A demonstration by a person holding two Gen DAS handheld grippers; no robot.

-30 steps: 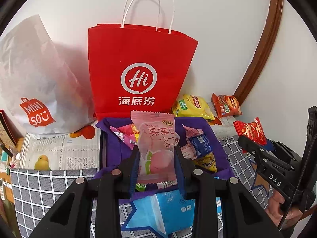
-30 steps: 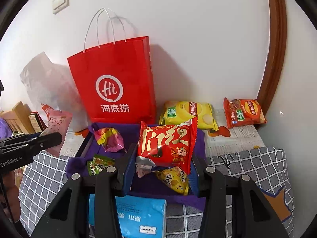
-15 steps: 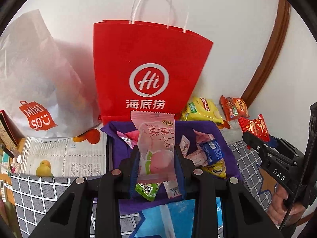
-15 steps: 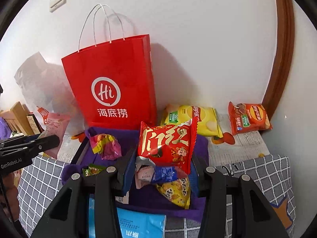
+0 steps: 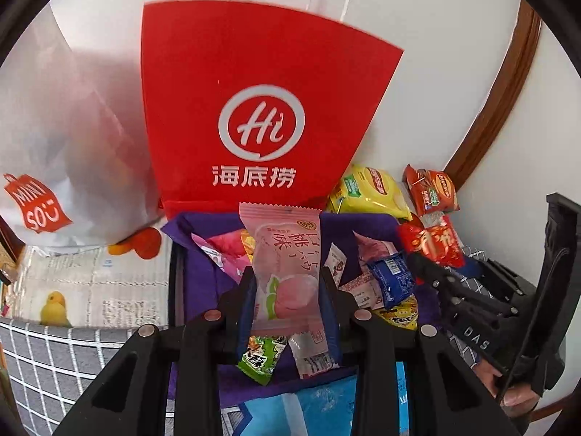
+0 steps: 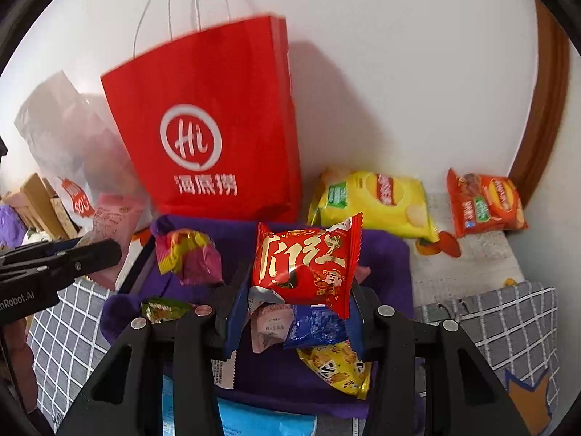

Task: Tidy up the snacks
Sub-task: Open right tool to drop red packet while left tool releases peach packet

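My left gripper [image 5: 287, 279] is shut on a pink peach snack packet [image 5: 285, 254], held upright over the purple-lined box [image 5: 196, 272]. My right gripper [image 6: 301, 279] is shut on a red snack packet with gold lettering [image 6: 305, 258], above the same box [image 6: 385, 261]. Several small snacks lie in the box: a pink-yellow packet [image 6: 189, 258], a blue one [image 6: 316, 327], a yellow one [image 6: 337, 367] and a green one [image 5: 259, 358]. In the left wrist view the red packet [image 5: 432, 243] shows at the right; in the right wrist view the pink packet [image 6: 116, 225] shows at the left.
A red paper bag [image 5: 254, 109] stands against the wall behind the box, with a white plastic bag [image 5: 54, 127] to its left. A yellow crisp bag [image 6: 374, 200] and an orange-red one [image 6: 486, 207] lie at the back right. A blue tissue pack [image 5: 308, 407] lies below the box.
Both grippers have moved forward and down toward the purple box, each still holding its packet. The red bag and the box now look larger and closer.
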